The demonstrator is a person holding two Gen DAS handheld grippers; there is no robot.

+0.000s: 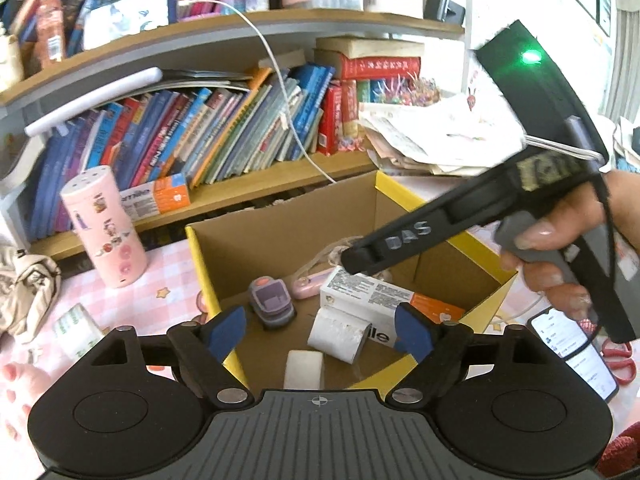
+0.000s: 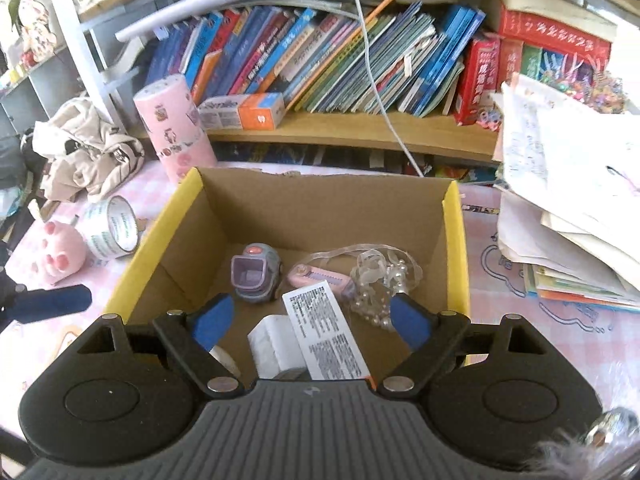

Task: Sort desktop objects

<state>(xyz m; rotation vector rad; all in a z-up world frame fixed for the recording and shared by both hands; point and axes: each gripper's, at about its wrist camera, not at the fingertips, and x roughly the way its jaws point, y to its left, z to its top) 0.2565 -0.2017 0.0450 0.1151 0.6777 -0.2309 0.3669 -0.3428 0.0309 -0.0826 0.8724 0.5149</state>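
Both tongs stand with blue pads spread wide and nothing between them: the left gripper and the right gripper hover above the open cardboard box with yellow edges. Just beyond the pads, inside the box, lie a white paper roll, a white eraser-like block and a toothpaste carton leaning over the roll. Further in sit a purple toy watch, a pink clip and a bead-and-ribbon tangle. Outside the box, on the pink checked cloth, lie a tape roll and a pink cylinder. Behind stands the bookshelf.
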